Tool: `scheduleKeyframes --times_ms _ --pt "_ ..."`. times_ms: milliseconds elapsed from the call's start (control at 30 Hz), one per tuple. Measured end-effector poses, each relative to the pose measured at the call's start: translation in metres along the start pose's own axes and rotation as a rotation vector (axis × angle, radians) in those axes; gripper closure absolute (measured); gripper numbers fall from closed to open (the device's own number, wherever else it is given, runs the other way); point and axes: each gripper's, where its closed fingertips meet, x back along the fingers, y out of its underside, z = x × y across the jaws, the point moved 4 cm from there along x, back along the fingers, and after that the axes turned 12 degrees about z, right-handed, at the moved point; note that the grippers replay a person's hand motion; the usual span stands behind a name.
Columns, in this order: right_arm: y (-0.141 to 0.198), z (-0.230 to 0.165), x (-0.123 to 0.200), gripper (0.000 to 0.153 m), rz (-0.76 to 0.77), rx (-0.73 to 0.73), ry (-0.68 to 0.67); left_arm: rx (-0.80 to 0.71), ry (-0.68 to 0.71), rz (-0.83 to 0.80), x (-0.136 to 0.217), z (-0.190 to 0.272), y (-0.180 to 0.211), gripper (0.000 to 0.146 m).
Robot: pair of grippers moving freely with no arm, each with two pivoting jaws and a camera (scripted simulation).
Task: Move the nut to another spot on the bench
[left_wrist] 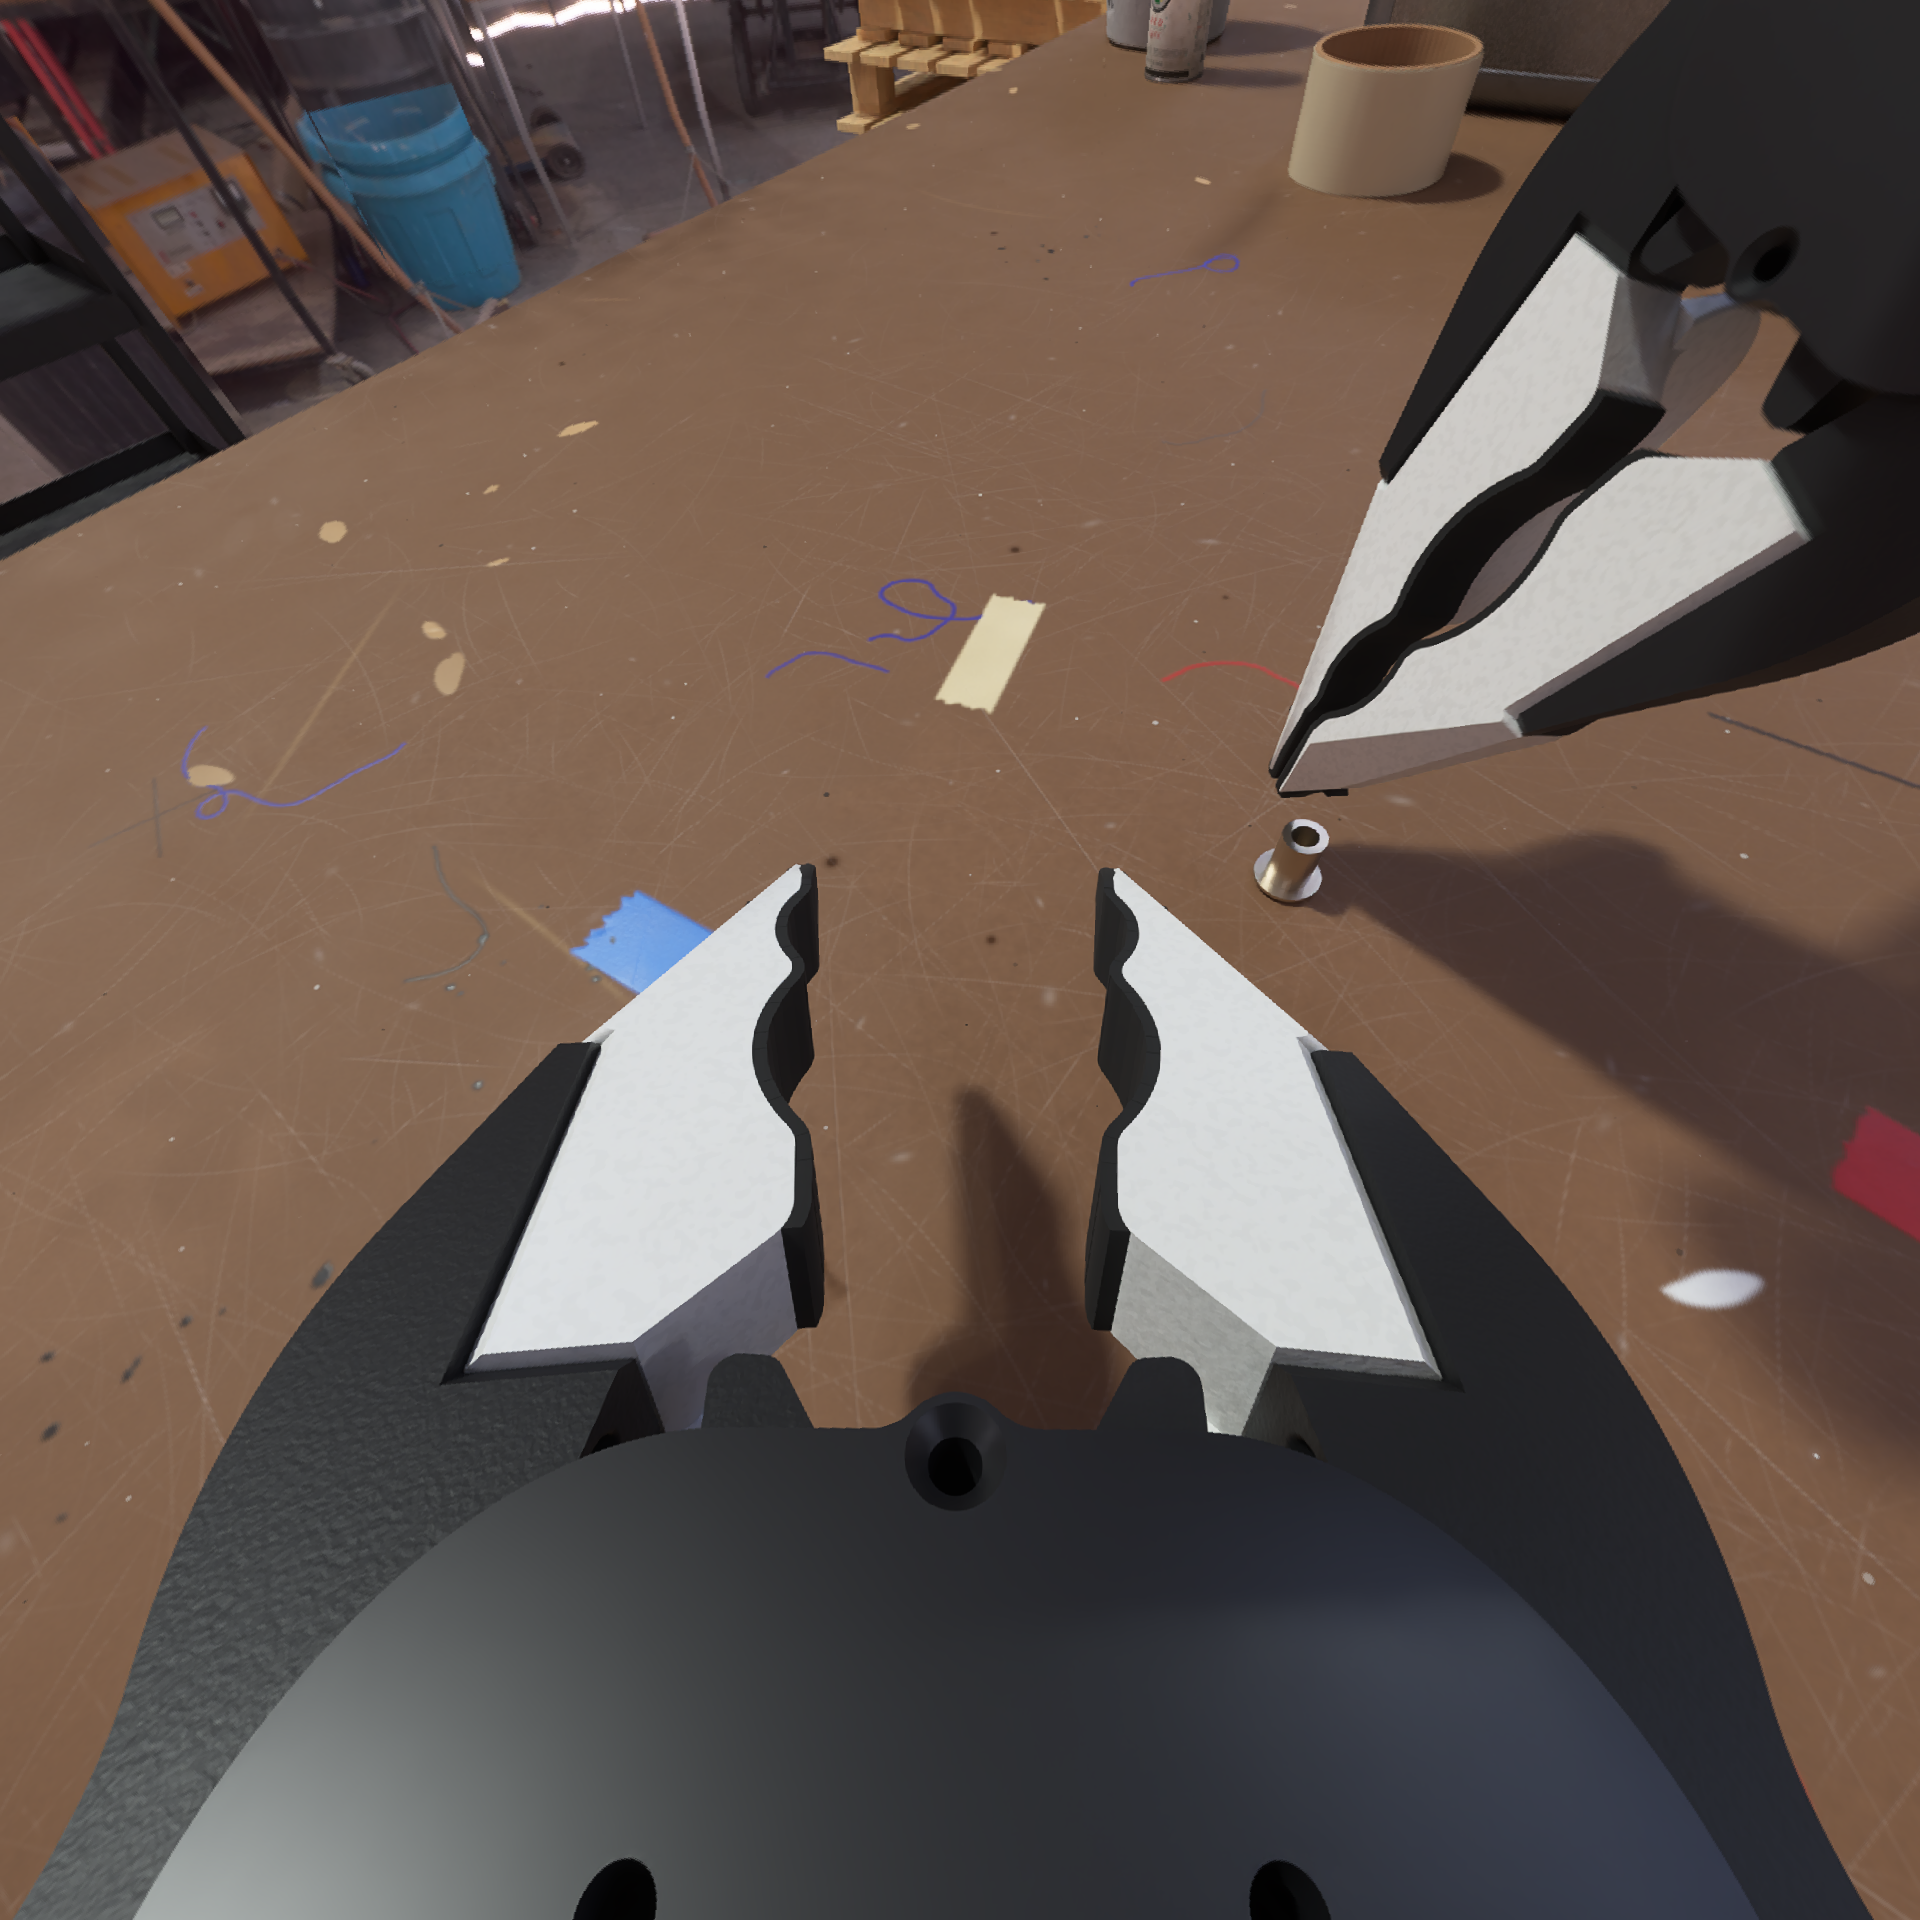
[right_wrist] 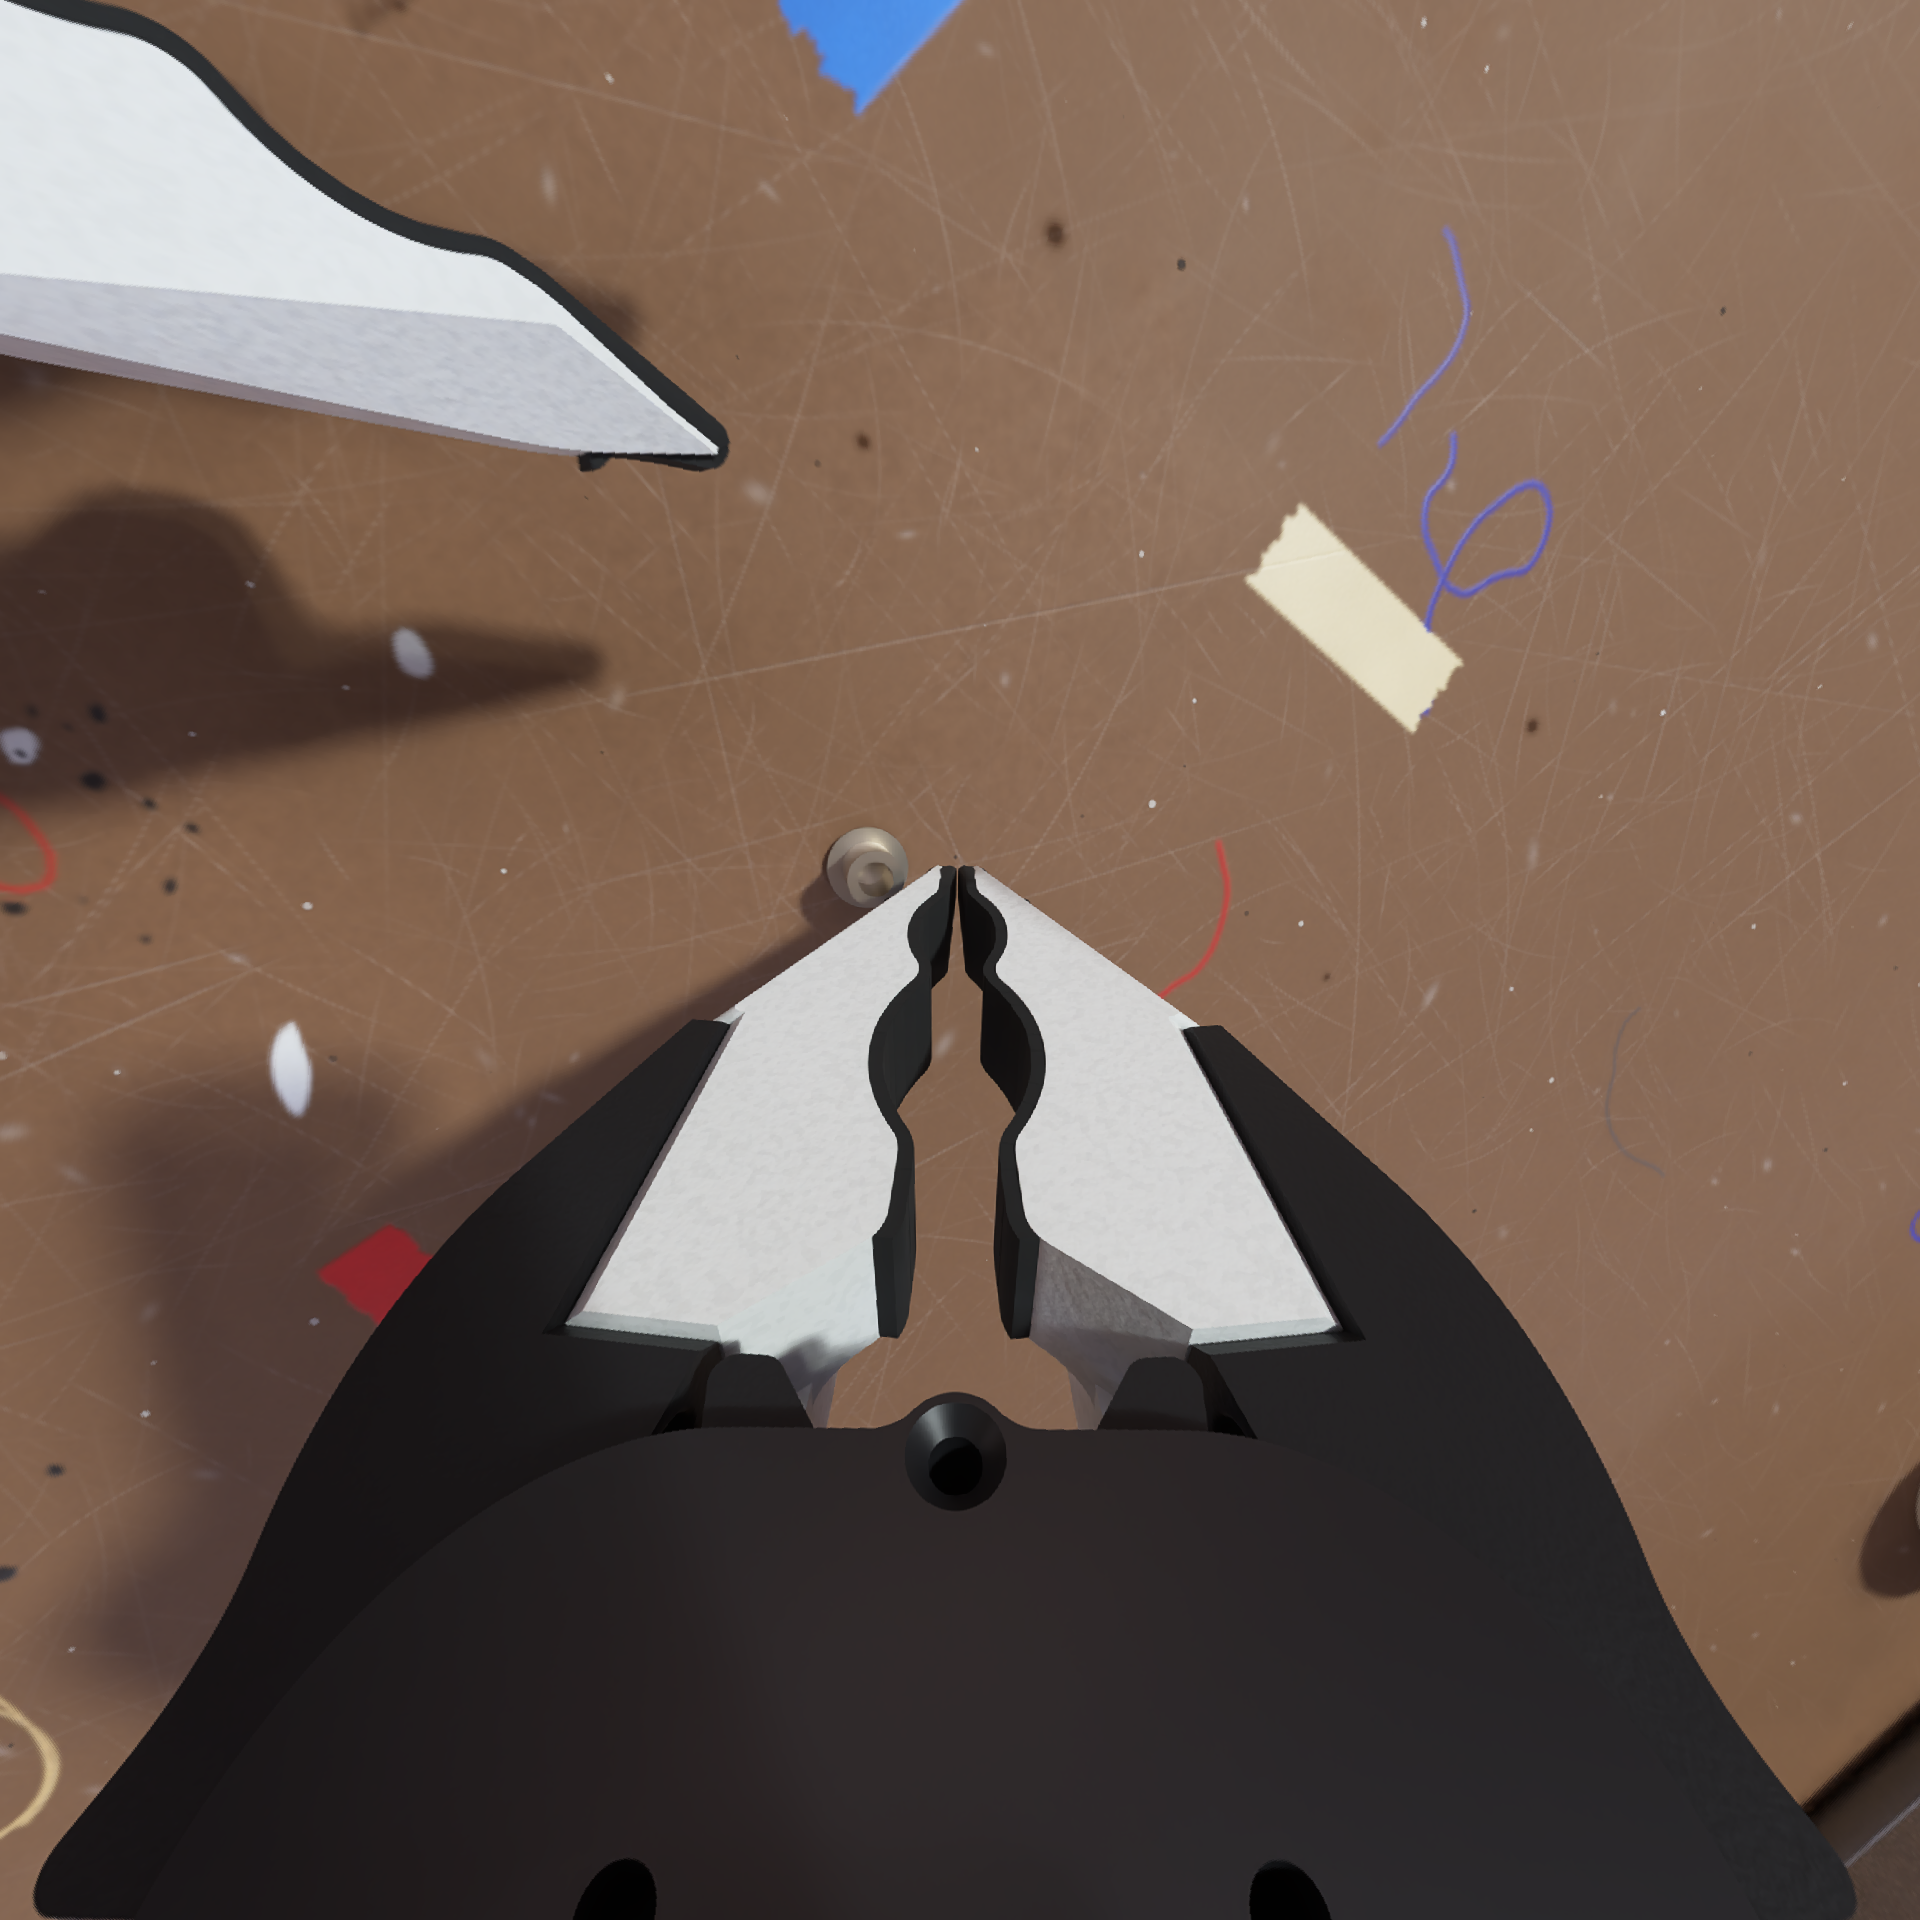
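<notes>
The nut (left_wrist: 1291,858) is a small metal sleeve with a flange, standing flange-down on the brown bench (left_wrist: 727,416). My left gripper (left_wrist: 956,873) is open and empty, with the nut a little to the right of its right fingertip. My right gripper (left_wrist: 1288,774) comes in from the upper right, shut, its tips just above the nut and holding nothing. In the right wrist view the nut (right_wrist: 867,869) lies just left of my shut right gripper (right_wrist: 955,871). One finger of the left gripper (right_wrist: 416,343) shows at the upper left.
A beige cylinder cup (left_wrist: 1382,109) and spray cans (left_wrist: 1174,36) stand at the bench's far right. Tape strips lie flat: cream (left_wrist: 990,652), blue (left_wrist: 639,938), red (left_wrist: 1881,1184). A blue bin (left_wrist: 416,197) stands on the floor beyond the left edge.
</notes>
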Motion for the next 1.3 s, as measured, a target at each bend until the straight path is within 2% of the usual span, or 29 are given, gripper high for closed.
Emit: scheduleKeyframes --times_ms 100,200,267,367,467,533,700,733,833,967,1033,1100,1133,1200,1300 --pt "-0.004 -0.001 0.005 0.151 0.045 0.015 0.003 0.001 0.0 0.0 0.0 0.0 0.0 0.093" --pt "-0.003 0.0 0.0 0.123 0.014 0.002 0.015 0.0 0.0 0.0 0.0 0.0 0.0 0.093" --pt "-0.003 0.001 -0.001 0.121 -0.014 -0.028 -0.021 0.0 0.0 0.0 0.0 0.0 0.0 0.093" --pt "-0.004 0.001 -0.001 0.124 -0.029 -0.035 -0.034 0.002 0.001 0.001 0.0 0.0 0.0 0.093" --pt "-0.002 -0.001 -0.002 0.148 -0.01 -0.012 -0.025 0.001 0.0 0.0 0.0 0.0 0.0 0.093" --pt "-0.001 -0.003 0.0 0.152 -0.009 0.017 -0.03 0.001 0.0 0.0 0.0 0.0 0.0 0.093" --pt "0.0 -0.022 0.009 0.152 0.012 0.046 -0.139 0.006 0.002 0.001 0.0 0.0 0.0 0.093" --pt "-0.001 -0.02 0.009 0.152 0.029 0.046 -0.114 0.006 0.002 0.001 0.0 0.0 0.0 0.093" --pt "0.002 -0.011 0.006 0.139 0.002 0.055 -0.006 0.007 0.002 0.002 0.0 0.0 0.0 0.093" --pt "0.003 -0.012 -0.002 0.124 -0.084 -0.002 -0.039 0.009 0.003 0.003 0.0 0.0 0.0 0.093" --pt "0.004 -0.011 -0.005 0.124 -0.13 -0.044 -0.048 0.01 0.003 0.003 0.0 0.0 0.0 0.093" --pt "0.005 -0.011 -0.008 0.131 -0.168 -0.068 -0.061 0.009 0.003 0.002 0.0 0.0 0.0 0.093" --pt "0.004 -0.012 -0.009 0.139 -0.173 -0.056 -0.075 0.009 0.003 0.001 0.0 0.0 0.0 0.093" --pt "0.003 -0.016 -0.008 0.142 -0.174 0.0 -0.088 0.01 0.003 0.001 0.0 0.0 0.0 0.093" --pt "-0.002 -0.039 0.006 0.142 -0.092 0.062 -0.239 0.014 0.005 0.003 0.0 0.0 0.0 0.093"
